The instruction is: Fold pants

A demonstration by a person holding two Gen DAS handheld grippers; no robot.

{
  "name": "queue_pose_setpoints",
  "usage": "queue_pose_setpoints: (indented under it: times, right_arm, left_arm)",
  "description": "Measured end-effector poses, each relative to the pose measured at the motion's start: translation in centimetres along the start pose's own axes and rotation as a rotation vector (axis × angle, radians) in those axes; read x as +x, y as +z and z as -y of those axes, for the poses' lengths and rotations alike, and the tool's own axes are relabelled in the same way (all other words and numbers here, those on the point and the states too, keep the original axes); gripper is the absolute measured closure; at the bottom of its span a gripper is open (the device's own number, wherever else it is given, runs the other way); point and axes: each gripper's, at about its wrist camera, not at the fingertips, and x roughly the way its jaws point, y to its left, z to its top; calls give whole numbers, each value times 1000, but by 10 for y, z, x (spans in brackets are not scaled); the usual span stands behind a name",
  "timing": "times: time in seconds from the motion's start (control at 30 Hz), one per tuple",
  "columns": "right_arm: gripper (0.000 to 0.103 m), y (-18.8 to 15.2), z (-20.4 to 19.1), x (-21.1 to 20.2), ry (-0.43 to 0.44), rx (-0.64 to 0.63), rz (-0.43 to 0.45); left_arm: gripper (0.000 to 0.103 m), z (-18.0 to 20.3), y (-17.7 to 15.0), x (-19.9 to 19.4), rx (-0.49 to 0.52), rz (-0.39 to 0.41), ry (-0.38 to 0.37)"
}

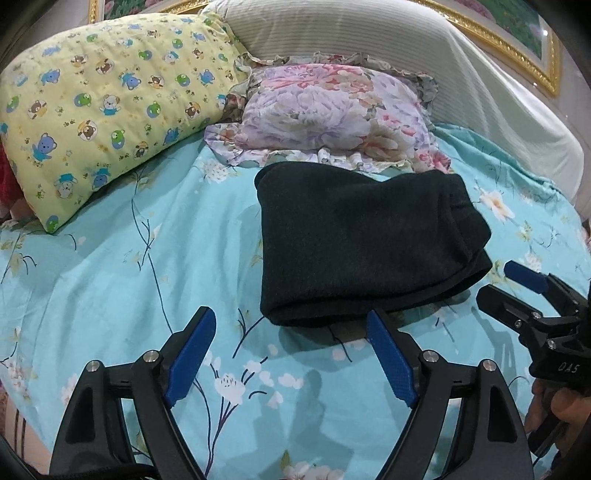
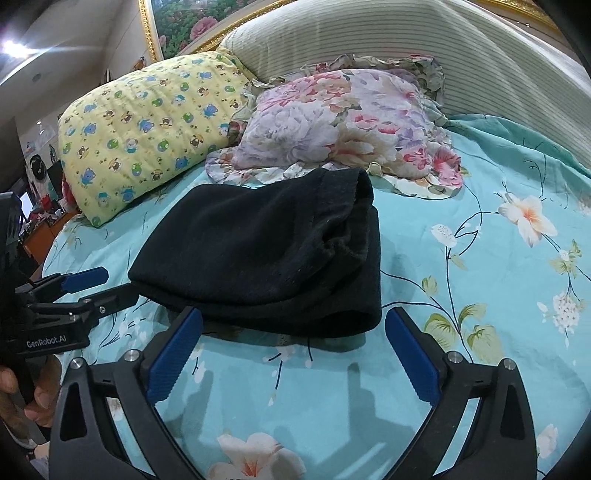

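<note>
The black pants (image 1: 362, 240) lie folded into a compact stack on the turquoise floral bedsheet (image 1: 110, 280); they also show in the right wrist view (image 2: 266, 254). My left gripper (image 1: 291, 325) is open and empty, just short of the stack's near edge. My right gripper (image 2: 293, 321) is open and empty, its fingers either side of the stack's near edge and not touching it. The right gripper also shows at the right in the left wrist view (image 1: 506, 280). The left gripper shows at the left in the right wrist view (image 2: 110, 282).
A yellow bear-print pillow (image 1: 110, 110) lies at the back left. A floral ruffled pillow (image 1: 332, 114) touches the far edge of the pants. A striped bolster (image 1: 406, 48) and a gold-framed picture (image 1: 524, 33) stand behind. The sheet (image 2: 480, 258) extends right of the pants.
</note>
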Motion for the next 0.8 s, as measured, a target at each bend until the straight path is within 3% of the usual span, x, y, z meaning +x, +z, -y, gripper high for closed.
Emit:
queue_pose_setpoints:
  times: [0.1,0.8]
  right_arm:
    - [3,-2,-3,0,-2,-10,4]
    - [2,-10,-18,7,-6,-63,19]
  left_arm:
    - [14,2,-3,2,8,-5,13]
    - [13,4,-11,5,26,22,48]
